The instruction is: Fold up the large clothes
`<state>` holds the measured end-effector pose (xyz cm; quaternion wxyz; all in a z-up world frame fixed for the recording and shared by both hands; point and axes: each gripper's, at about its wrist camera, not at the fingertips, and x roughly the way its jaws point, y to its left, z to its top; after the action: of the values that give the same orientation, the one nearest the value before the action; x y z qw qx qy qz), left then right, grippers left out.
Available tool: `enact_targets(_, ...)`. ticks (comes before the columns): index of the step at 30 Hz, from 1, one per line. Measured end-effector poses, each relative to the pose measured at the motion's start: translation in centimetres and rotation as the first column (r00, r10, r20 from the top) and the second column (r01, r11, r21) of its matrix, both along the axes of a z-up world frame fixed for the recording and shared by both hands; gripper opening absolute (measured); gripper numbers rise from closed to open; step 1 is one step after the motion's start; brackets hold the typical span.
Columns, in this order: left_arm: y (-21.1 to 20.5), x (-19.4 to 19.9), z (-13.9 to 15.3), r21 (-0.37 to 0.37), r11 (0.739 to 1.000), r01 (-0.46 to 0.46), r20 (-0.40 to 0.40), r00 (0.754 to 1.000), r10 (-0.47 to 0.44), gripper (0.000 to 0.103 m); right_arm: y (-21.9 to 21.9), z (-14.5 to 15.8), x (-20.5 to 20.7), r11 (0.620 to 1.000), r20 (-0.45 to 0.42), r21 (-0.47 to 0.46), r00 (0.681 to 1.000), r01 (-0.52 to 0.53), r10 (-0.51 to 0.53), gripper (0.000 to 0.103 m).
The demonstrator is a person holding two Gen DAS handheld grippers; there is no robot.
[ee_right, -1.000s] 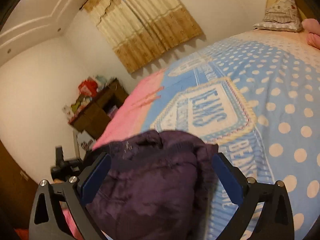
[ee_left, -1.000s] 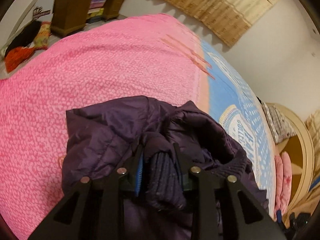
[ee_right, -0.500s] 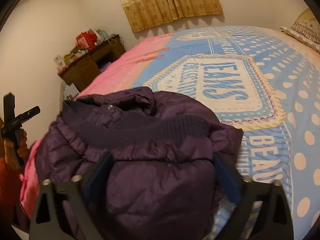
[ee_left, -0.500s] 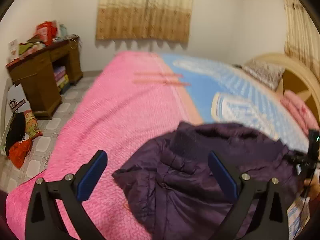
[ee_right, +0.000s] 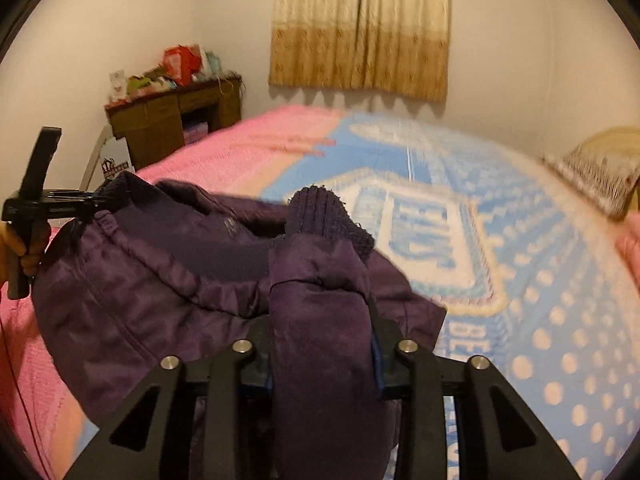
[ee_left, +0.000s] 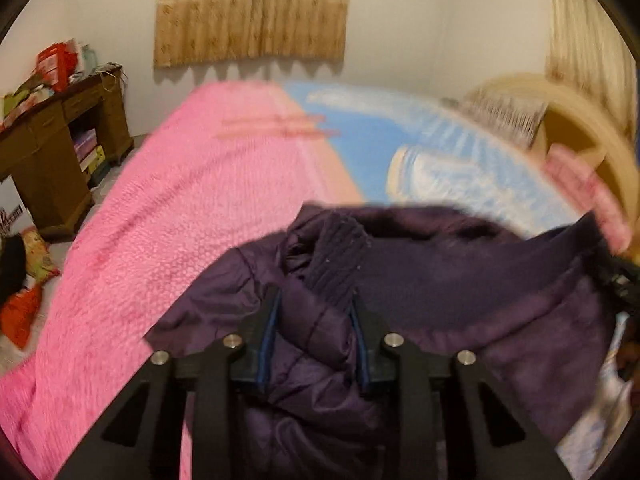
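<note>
A dark purple padded jacket [ee_left: 460, 280] lies bunched at the near end of the bed, over the pink blanket and the blue cover. My left gripper [ee_left: 315, 304] has its jaws closing, and its pads press on a fold of sleeve under a ribbed cuff [ee_left: 338, 248]. My right gripper [ee_right: 322, 320] also has its jaws closing, pinching the other sleeve below its ribbed cuff [ee_right: 320, 212]. The right wrist view shows the jacket [ee_right: 140, 280] stretched towards the left gripper [ee_right: 48, 200], with a hand [ee_right: 24, 248] on its handle.
The bed has a pink blanket [ee_left: 180, 200] on its left half and a blue dotted cover [ee_right: 560, 320] on its right half. A wooden desk [ee_left: 52, 152] with clutter stands left of the bed, and clothes [ee_left: 24, 280] lie on the floor. A headboard [ee_left: 580, 128] and a pillow [ee_right: 600, 176] are at the right.
The left gripper let go of a jacket fold, opened wide, and has closed again on a sleeve. The right gripper went from wide open around the jacket to closed on the other sleeve. Both views rolled level.
</note>
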<state>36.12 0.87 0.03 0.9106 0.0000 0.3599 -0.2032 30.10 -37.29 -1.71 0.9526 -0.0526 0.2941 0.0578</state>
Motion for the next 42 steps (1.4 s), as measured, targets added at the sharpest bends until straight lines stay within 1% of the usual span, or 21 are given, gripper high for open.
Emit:
enact_targets(2, 1.7, -2.2, 2.1, -0.086, 0.996, -0.011, 0.045, 0.999, 0.015, 0.033, 1.1, 1.8, -1.3, 1.000, 0.054, -0.013, 0.998, -0.025, 0.026, 0.028)
enact_targets(4, 2.8, -3.6, 4.0, -0.137, 0.990, -0.031, 0.081, 0.996, 0.042, 0.033, 2.5, 3.4, -2.1, 0.998, 0.108, -0.046, 0.993, -0.046, 0.051, 0.028)
enact_targets(7, 3.3, -2.9, 6.3, -0.172, 0.982, -0.081, 0.115, 0.988, 0.101, 0.033, 4.7, 6.0, -1.8, 0.989, 0.194, -0.139, 0.978, -0.051, 0.078, 0.027)
enact_targets(10, 3.5, -0.1, 6.9, -0.195, 0.967, -0.164, 0.108, 0.976, 0.187, 0.032, 4.8, 7.0, 1.4, 0.988, 0.222, -0.156, 0.974, -0.006, 0.041, 0.027)
enact_targets(12, 3.0, 2.5, 5.8, -0.152, 0.959, -0.240, 0.113, 0.959, 0.259, 0.033, 4.4, 6.3, 4.5, 0.986, 0.209, -0.162, 0.978, 0.039, -0.004, 0.027)
enact_targets(14, 2.1, 5.6, 2.7, -0.046, 0.931, -0.362, 0.089, 0.927, 0.365, 0.035, 3.1, 3.5, 8.5, 0.990, 0.147, -0.122, 0.988, 0.068, -0.049, 0.028)
enact_targets(15, 1.6, 6.9, 0.9, -0.005, 0.916, -0.400, 0.069, 0.914, 0.400, 0.035, 2.7, 1.8, 9.9, 0.990, 0.115, -0.119, 0.992, 0.071, -0.057, 0.034)
enact_targets(16, 1.0, 8.3, -1.4, 0.064, 0.893, -0.445, 0.044, 0.896, 0.443, 0.026, 2.4, -0.6, 11.4, 0.990, 0.066, -0.122, 0.996, 0.071, -0.064, 0.039)
enact_targets(17, 0.5, 9.6, -4.0, 0.162, 0.860, -0.485, 0.012, 0.872, 0.489, 0.024, 1.8, -3.3, 12.9, 0.988, 0.006, -0.130, 0.996, 0.087, -0.087, 0.055)
enact_targets(18, 0.5, 10.2, -5.6, 0.195, 0.850, -0.489, -0.027, 0.864, 0.503, 0.024, 1.1, -5.9, 14.3, 0.988, -0.090, -0.105, 0.989, 0.110, -0.120, 0.059)
enact_targets(19, 0.7, 10.6, -7.1, 0.195, 0.851, -0.488, -0.072, 0.858, 0.509, 0.024, 0.7, -5.8, 14.5, 0.990, -0.100, -0.080, 0.988, 0.112, -0.120, 0.060)
enact_targets(21, 1.0, 10.7, -7.2, 0.201, 0.837, -0.509, -0.071, 0.845, 0.531, 0.029, 0.3, -4.7, 14.3, 0.992, -0.054, -0.061, 0.992, 0.112, -0.115, 0.065)
enact_targets(24, 0.9, 10.9, -7.2, 0.223, 0.830, -0.511, -0.064, 0.842, 0.536, 0.032, -0.6, -5.1, 15.2, 0.995, -0.118, -0.013, 0.988, 0.098, -0.099, 0.067)
enact_targets(27, 1.3, 11.2, -7.2, 0.204, 0.828, -0.523, -0.079, 0.834, 0.546, 0.041, -1.7, -4.9, 14.9, 0.993, -0.129, 0.043, 0.986, 0.114, -0.108, 0.068)
enact_targets(29, 2.1, 10.4, -6.6, 0.155, 0.841, -0.519, -0.100, 0.838, 0.536, 0.049, -2.4, -4.1, 14.0, 0.989, -0.120, 0.095, 0.988, 0.110, -0.098, 0.068)
enact_targets(31, 3.7, 9.0, -5.3, 0.093, 0.863, -0.497, -0.115, 0.855, 0.505, 0.059, -3.8, -2.4, 11.2, 0.974, -0.042, 0.181, 0.990, 0.138, -0.132, 0.068)
enact_targets(34, 5.6, 5.7, -2.7, 0.059, 0.856, -0.514, -0.017, 0.857, 0.516, 0.068, -6.0, 0.0, 6.4, 0.941, 0.049, 0.276, 0.974, 0.198, -0.220, 0.069)
enact_targets(36, 6.1, 3.4, -0.9, 0.057, 0.854, -0.518, 0.042, 0.856, 0.516, 0.068, -6.1, 1.3, 4.3, 0.939, 0.084, 0.290, 0.972, 0.186, -0.218, 0.068)
enact_targets(37, 5.9, 2.4, -0.3, 0.044, 0.866, -0.499, 0.055, 0.866, 0.496, 0.068, -5.7, 1.8, 3.8, 0.947, 0.086, 0.271, 0.975, 0.175, -0.205, 0.066)
enact_targets(39, 4.3, 0.5, 0.3, 0.023, 0.903, -0.429, 0.066, 0.902, 0.427, 0.068, -3.3, 2.5, 2.9, 0.967, 0.084, 0.221, 0.985, 0.130, -0.152, 0.035)
enact_targets(42, -0.3, -1.9, 0.2, 0.028, 0.944, -0.329, 0.079, 0.942, 0.326, 0.068, 1.0, 2.3, 3.3, 0.973, 0.046, 0.226, 0.997, 0.043, -0.055, 0.035)
